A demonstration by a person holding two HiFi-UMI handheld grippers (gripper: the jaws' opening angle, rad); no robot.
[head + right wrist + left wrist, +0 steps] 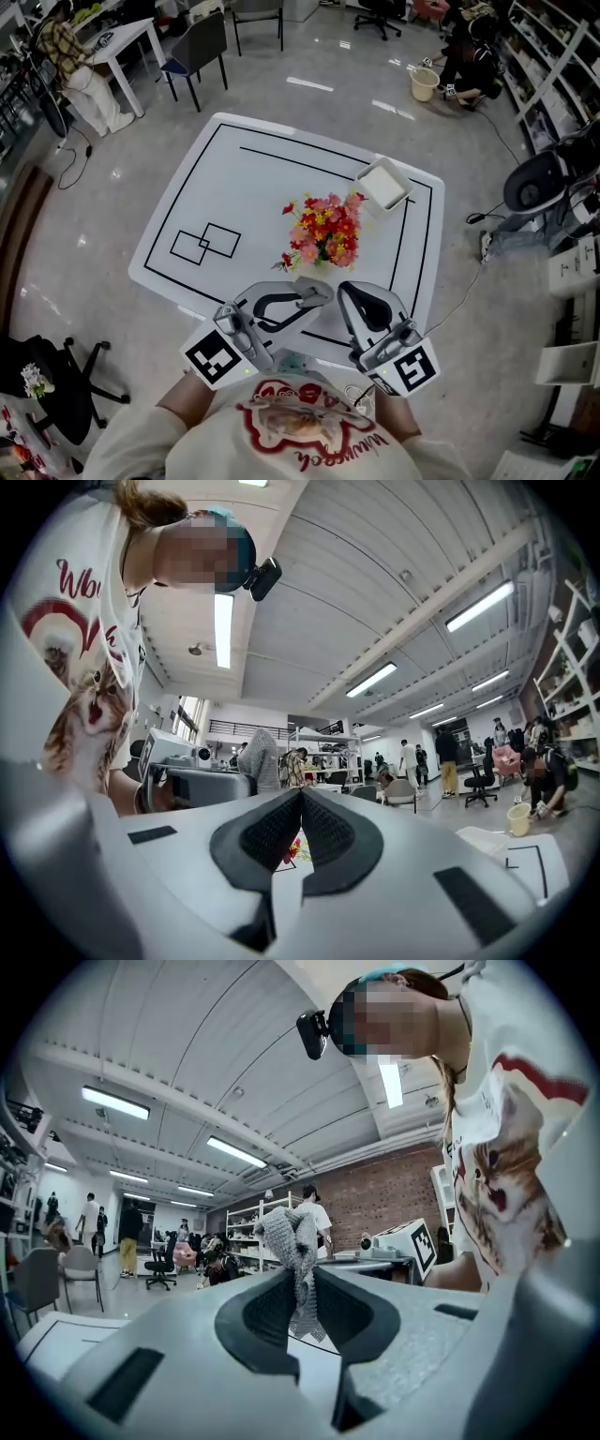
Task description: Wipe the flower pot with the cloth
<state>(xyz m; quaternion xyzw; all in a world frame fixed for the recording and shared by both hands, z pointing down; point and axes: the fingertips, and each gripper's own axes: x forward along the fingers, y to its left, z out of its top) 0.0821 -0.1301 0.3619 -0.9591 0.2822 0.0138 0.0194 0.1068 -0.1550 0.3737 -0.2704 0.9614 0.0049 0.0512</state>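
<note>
The left gripper (300, 1274) is pinched onto the cloth (295, 1260). Its fingers (253, 1316) are nearly together with the grey knitted fabric between the dark pads, a bunched fold sticking up above the tips and a short end hanging below. In the head view this gripper (322, 292) is raised in front of the person's chest and angled towards the right, with the cloth (312, 288) showing as a pale lump at its tip.

The right gripper (300, 794) has its fingers (267, 841) pressed tip to tip with nothing held between them. From above it (346, 290) sits just beside the left one, the two tips close together over the near edge of the surface (253, 187).

The flower pot (324, 246) stands on the white surface just beyond both grippers, apart from them and from the cloth. Red, pink and yellow blooms (323, 225) cover most of the pot from above. A sliver of those blooms (291, 848) shows low in the gap under the right fingers.

A white square dish (384, 185) lies near the far right corner of the surface, just beyond the blooms. Two overlapping black rectangles (206, 244) are marked on the left part
</note>
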